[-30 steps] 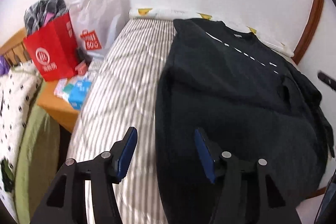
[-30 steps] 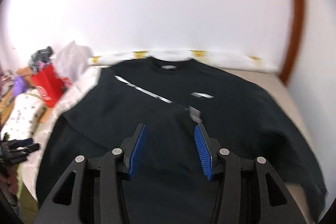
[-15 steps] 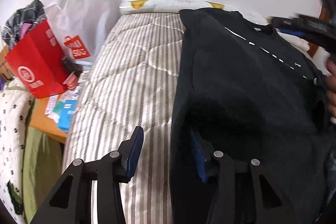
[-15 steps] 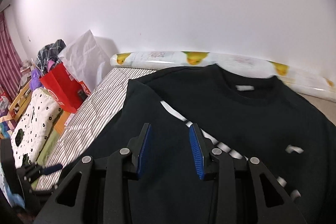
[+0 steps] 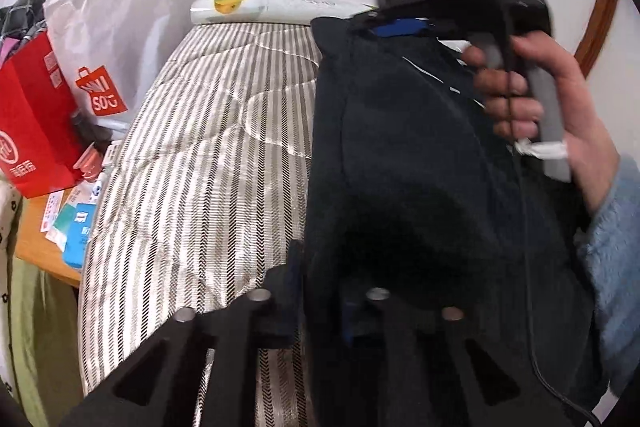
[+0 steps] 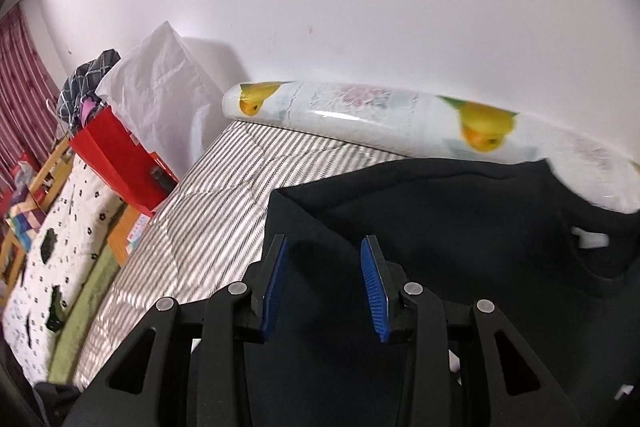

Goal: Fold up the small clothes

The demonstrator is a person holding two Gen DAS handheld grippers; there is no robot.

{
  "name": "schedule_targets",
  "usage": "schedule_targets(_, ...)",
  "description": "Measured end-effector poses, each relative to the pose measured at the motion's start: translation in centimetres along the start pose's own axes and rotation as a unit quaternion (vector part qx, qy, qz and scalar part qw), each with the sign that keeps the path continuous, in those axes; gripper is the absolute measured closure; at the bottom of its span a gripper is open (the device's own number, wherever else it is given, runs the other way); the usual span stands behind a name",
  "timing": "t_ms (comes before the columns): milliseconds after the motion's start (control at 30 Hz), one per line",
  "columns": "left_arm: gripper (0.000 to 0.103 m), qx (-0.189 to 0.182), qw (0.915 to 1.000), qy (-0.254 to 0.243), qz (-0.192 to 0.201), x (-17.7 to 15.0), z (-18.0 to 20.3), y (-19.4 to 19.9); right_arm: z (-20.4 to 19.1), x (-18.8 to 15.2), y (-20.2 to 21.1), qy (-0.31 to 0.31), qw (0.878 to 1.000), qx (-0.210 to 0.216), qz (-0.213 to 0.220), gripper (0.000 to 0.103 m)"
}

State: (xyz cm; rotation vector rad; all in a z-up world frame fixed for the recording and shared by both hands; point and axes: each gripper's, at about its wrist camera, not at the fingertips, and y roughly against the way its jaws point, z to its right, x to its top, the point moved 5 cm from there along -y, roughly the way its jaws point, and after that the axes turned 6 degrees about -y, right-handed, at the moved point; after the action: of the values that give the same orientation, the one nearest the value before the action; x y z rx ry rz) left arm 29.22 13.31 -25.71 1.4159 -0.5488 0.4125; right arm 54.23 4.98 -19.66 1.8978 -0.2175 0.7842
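Note:
A black sweatshirt (image 5: 420, 155) lies on the striped mattress (image 5: 216, 147). In the left wrist view my left gripper (image 5: 320, 291) is shut on the sweatshirt's near left edge, with cloth bunched between the pads. My right gripper (image 6: 324, 291) is open, its blue pads on either side of the sweatshirt's (image 6: 440, 227) far left shoulder corner, low over the cloth. The left wrist view also shows the right gripper (image 5: 404, 27) and the hand holding it at the far shoulder.
A rolled fruit-print sheet (image 6: 400, 123) lies along the white wall at the mattress head. A red bag (image 5: 32, 123) and a white bag (image 5: 112, 39) stand to the left by a wooden table (image 5: 44, 251). A spotted cover (image 6: 52, 259) lies further left.
My left gripper has closed on the sweatshirt's left edge. My right gripper has moved forward and left to the far shoulder corner and stays open.

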Motion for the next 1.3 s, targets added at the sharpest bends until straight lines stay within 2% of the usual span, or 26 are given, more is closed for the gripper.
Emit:
schedule_targets(67,0.095,-0.005,1.0,-0.002,0.006,0.1,0.1,0.1,-0.2,0.4,-1.2,-0.005,1.0,0.007,-0.01,0.076)
schedule_targets(100,0.096,-0.008,0.9999,-0.002,0.011,0.1,0.0,0.2,-0.4,0.5,-1.9,-0.003,1.0,0.011,-0.017,0.096)
schedule_targets(167,0.096,-0.006,0.9998,-0.002,0.018,0.1,-0.2,0.5,-0.9,0.6,-2.9,0.01,1.0,0.008,-0.029,0.096)
schedule_targets(233,0.096,0.0,0.9998,0.001,0.02,0.0,-0.8,0.6,-1.7,1.2,-3.1,0.029,1.0,0.003,-0.013,0.097)
schedule_targets(400,0.096,-0.013,0.9994,0.024,0.019,-0.3,-2.0,0.2,-3.2,2.9,-3.8,0.024,0.999,0.029,0.005,0.097)
schedule_targets(600,0.094,-0.011,0.9994,0.027,0.016,-0.5,-1.9,-0.3,-3.8,2.1,-7.6,0.033,0.999,0.001,-0.014,0.097)
schedule_targets(733,0.093,-0.015,0.9992,0.033,0.015,-0.4,-2.0,-0.4,-3.2,1.9,-7.3,0.014,1.0,0.016,-0.01,0.094)
schedule_targets(800,0.092,-0.017,0.9991,0.036,0.014,-0.4,-2.1,-0.4,-2.5,1.9,-6.3,-0.005,1.0,0.02,-0.01,0.09)
schedule_targets(900,0.09,-0.016,0.999,0.041,0.009,-0.5,-2.1,-0.3,-1.3,1.8,-3.9,-0.02,1.0,0.004,0.0,0.09)
schedule_targets(967,0.088,-0.011,0.999,0.044,0.004,-0.6,-2.0,0.0,-0.4,1.4,-1.3,-0.025,1.0,-0.009,0.015,0.089)
schedule_targets(1067,0.081,-0.002,0.9987,0.05,-0.004,-0.9,-1.8,0.8,1.3,-0.1,2.9,-0.023,0.999,-0.036,0.029,0.081)
schedule_targets(1133,0.068,-0.004,0.9983,0.057,-0.007,-1.1,-1.6,1.6,2.8,-1.9,6.2,-0.016,0.997,-0.066,0.039,0.072)
schedule_targets(1167,0.065,-0.004,0.9981,0.061,-0.003,-1.3,-1.3,2.3,3.4,-2.7,7.5,-0.011,0.996,-0.082,0.043,0.07)
schedule_targets(1233,0.052,0.0,0.9982,0.059,0.007,-1.4,-0.7,3.5,5.5,-5.7,10.8,0.004,0.991,-0.127,0.049,0.061)
schedule_targets(1300,0.045,0.006,0.9983,0.055,0.017,-1.5,0.1,4.7,7.3,-8.3,13.2,0.011,0.985,-0.164,0.052,0.056)
